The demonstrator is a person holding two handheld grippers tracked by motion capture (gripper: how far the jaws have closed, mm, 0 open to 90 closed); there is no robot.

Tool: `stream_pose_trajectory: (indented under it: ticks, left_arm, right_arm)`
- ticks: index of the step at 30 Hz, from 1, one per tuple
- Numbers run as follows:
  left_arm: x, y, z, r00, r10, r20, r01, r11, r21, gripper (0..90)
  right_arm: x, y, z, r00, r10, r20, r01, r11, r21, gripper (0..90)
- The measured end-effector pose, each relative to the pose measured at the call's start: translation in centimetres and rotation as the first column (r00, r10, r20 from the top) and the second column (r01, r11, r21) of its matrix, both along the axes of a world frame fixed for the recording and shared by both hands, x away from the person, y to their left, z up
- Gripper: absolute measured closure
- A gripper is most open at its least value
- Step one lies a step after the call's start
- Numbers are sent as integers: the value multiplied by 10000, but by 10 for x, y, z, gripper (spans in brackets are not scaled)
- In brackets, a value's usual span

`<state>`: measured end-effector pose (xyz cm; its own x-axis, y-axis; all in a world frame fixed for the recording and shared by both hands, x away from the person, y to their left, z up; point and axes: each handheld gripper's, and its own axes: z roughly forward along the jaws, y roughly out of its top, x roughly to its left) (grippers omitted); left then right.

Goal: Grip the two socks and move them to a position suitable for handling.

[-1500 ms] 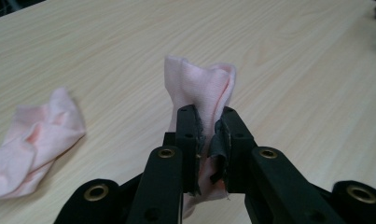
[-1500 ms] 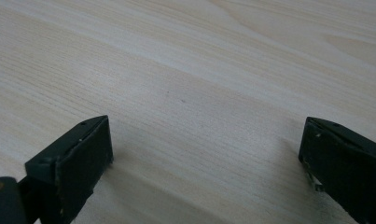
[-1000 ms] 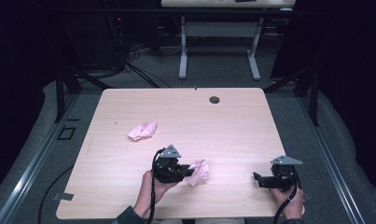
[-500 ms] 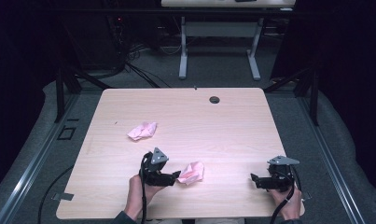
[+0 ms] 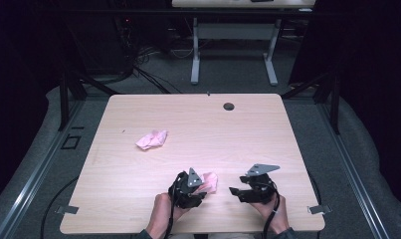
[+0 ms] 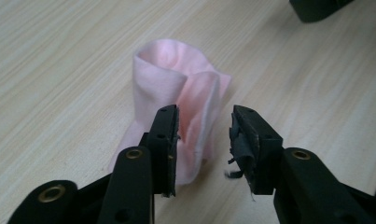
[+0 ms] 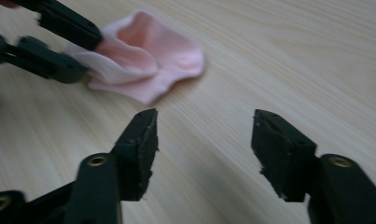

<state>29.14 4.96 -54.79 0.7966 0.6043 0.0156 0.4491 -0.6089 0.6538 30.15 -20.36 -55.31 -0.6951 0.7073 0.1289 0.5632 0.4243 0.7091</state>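
Pink sock bunched upright between the jaws of the left gripper, one fold against the left jaw's pad, a gap to the other pad; jaws just closing in, not yet pinching. Bare wood of the table open on both sides of that gripper, near edge just behind the hand. Right gripper released, jaws apart and just narrowing, nothing between them, pointed at the sock's toe end just ahead and to its left. Second pink sock well beyond the left gripper, far edge farther on.
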Motion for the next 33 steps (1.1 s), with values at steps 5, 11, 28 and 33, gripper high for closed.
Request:
stream_pose_trajectory:
  ticks: [5, 11, 28, 33]
  left_arm:
    - [10, 3, -13, 9992, 92, -383, -96, 9999, -96, 761]
    - [14, 13, -16, 9970, 194, -745, -270, 9944, -1025, 882]
    - [24, 73, 5, 9767, 1979, -834, -2136, 9350, -2831, 883]
    - [26, 87, -5, 9604, 2538, -1150, -2749, 9304, -2426, 878]
  right_arm:
    - [12, 26, -3, 9972, 718, -222, -717, 9974, 54, 492]
    - [25, 55, -9, 9879, 1472, -496, -1474, 9891, 1, 621]
    - [28, 61, -17, 9838, 1611, -787, -1671, 9829, -771, 859]
    - [25, 49, -15, 9862, 1488, -733, -1558, 9824, -1026, 857]
